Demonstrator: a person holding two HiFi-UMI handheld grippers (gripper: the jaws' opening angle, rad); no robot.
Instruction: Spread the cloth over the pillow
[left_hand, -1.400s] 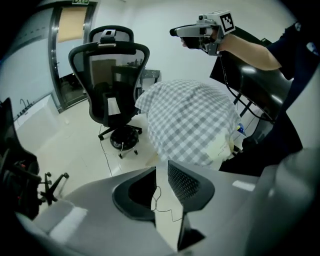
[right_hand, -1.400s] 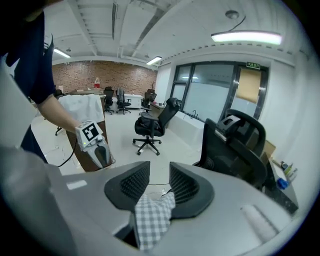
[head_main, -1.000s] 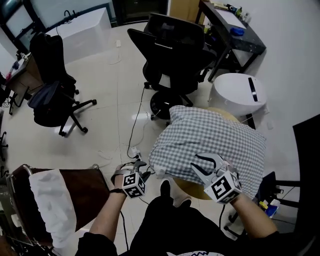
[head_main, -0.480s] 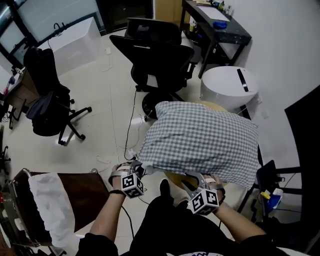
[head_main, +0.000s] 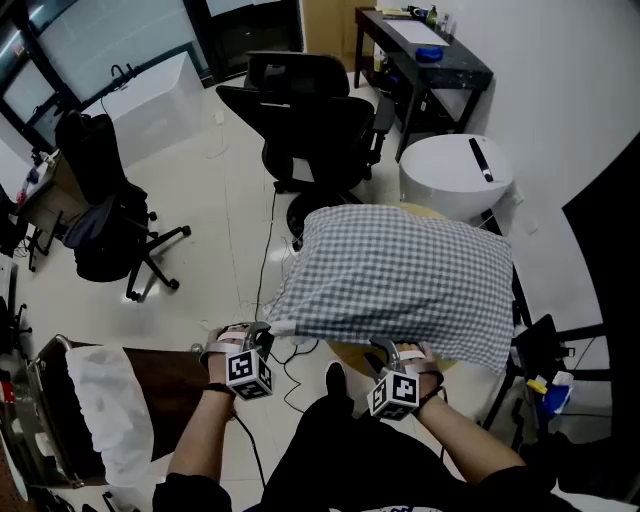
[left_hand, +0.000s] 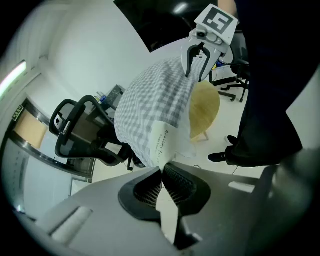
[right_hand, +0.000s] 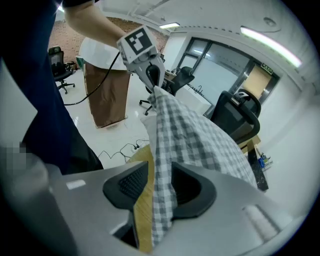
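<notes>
our left gripper (left_hand: 161, 169) is clamped shut on the checked cloth's (head_main: 400, 270) labelled near-left corner. our right gripper's (right_hand: 159, 167) jaws have just been opening, and the near-right hem hangs unpinched between them, beside the wooden table's (right_hand: 142, 215) rim. open floor (head_main: 200, 250) lies left; an office chair (head_main: 320, 120) crowds the far edge.

Left gripper (head_main: 262, 331): at 7 o'clock in my head view; grey shell; jaws have just closed further, a white tab of the checked cloth (head_main: 400, 280) pinched between them.
Marker cube (head_main: 248, 372): white, with black square codes.
Right gripper (head_main: 385, 347): at 5 o'clock, same build; jaws have just opened further, cloth hanging between them.
Pads (right_hand: 131, 182): dark, ribbed.
Cable (right_hand: 98, 81): thin, black, trailing off the left gripper.
Clothing (head_main: 330, 450): dark top and trousers; I see the forearms bare.
Shoe (head_main: 335, 378): black.
</notes>
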